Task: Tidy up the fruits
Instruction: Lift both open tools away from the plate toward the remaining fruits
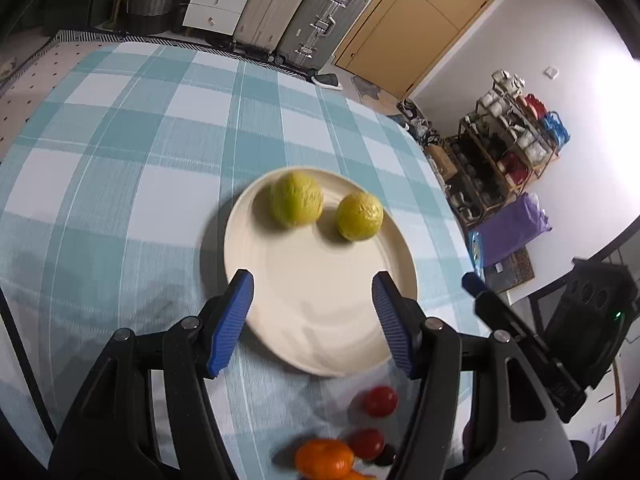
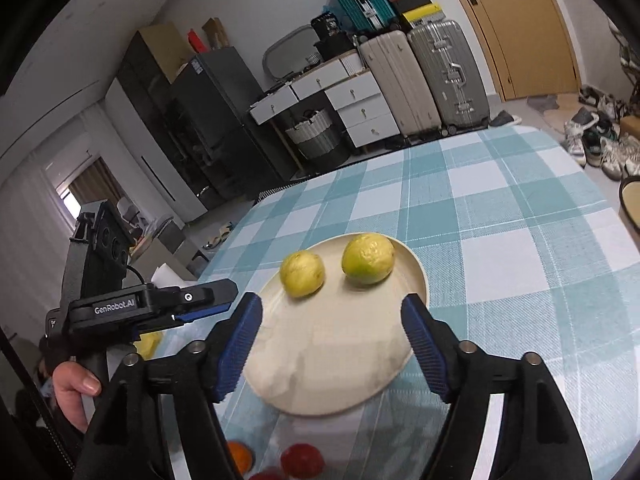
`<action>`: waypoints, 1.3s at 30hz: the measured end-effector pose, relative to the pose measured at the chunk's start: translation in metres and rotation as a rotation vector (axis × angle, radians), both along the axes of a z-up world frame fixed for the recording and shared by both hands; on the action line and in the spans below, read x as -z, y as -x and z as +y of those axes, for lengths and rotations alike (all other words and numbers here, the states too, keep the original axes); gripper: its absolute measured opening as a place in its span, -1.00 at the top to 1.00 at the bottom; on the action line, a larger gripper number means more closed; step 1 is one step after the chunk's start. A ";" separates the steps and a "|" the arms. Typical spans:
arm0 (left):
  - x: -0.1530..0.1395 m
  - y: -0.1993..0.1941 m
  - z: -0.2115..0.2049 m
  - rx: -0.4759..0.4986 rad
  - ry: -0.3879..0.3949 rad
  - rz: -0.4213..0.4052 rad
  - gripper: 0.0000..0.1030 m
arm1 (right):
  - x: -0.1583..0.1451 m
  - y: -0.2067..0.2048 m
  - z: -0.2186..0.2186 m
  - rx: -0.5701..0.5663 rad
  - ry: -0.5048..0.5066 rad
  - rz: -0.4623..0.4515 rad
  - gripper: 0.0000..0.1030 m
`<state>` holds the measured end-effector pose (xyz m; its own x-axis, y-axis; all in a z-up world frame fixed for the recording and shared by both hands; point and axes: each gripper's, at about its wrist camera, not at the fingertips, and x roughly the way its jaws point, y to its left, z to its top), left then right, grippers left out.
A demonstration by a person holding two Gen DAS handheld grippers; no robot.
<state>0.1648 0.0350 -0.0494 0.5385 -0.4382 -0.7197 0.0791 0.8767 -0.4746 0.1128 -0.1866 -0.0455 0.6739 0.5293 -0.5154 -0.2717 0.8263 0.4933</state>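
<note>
Two yellow-green lemons [image 1: 296, 199] [image 1: 359, 216] lie on the far side of a cream plate [image 1: 320, 320] on the checked tablecloth. They also show in the right wrist view [image 2: 302, 273] [image 2: 368, 258], on the plate [image 2: 332, 360]. My left gripper [image 1: 312, 296] is open and empty above the plate's near half. My right gripper [image 2: 332, 316] is open and empty above the same plate. Two red tomatoes [image 1: 380, 401] [image 1: 366, 443] and an orange mandarin [image 1: 324, 458] lie on the cloth below the plate; a tomato [image 2: 302, 460] and the mandarin [image 2: 240, 456] show in the right view.
The right gripper's body [image 1: 520, 332] shows at the left view's right; the left gripper's body [image 2: 140, 308] and a hand at the right view's left. Suitcases [image 2: 424, 76], drawers [image 2: 356, 108], a shoe rack [image 1: 504, 148] and a second dish edge [image 2: 630, 208] surround the table.
</note>
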 end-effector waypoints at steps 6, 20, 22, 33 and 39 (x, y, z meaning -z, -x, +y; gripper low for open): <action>-0.001 0.026 -0.003 0.001 -0.059 0.006 -0.14 | -0.009 0.020 0.004 -0.021 -0.007 -0.042 -0.77; -0.018 0.082 -0.007 -0.035 -0.174 -0.111 -0.65 | -0.022 0.065 0.018 -0.055 0.029 -0.127 -0.99; -0.018 0.088 -0.009 -0.034 -0.195 -0.120 -0.65 | -0.021 0.069 0.019 -0.079 0.010 -0.124 -0.99; -0.010 0.119 -0.005 -0.055 -0.252 -0.132 -0.97 | -0.010 0.092 0.028 -0.122 0.000 -0.089 -1.00; 0.010 0.126 -0.007 -0.025 -0.235 -0.077 -0.97 | -0.004 0.102 0.031 -0.077 0.094 -0.067 -1.00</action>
<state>0.0393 0.0281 -0.0590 0.6040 -0.2494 -0.7569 0.0844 0.9644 -0.2504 0.0105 -0.1553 -0.0413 0.6682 0.5322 -0.5199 -0.3657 0.8435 0.3934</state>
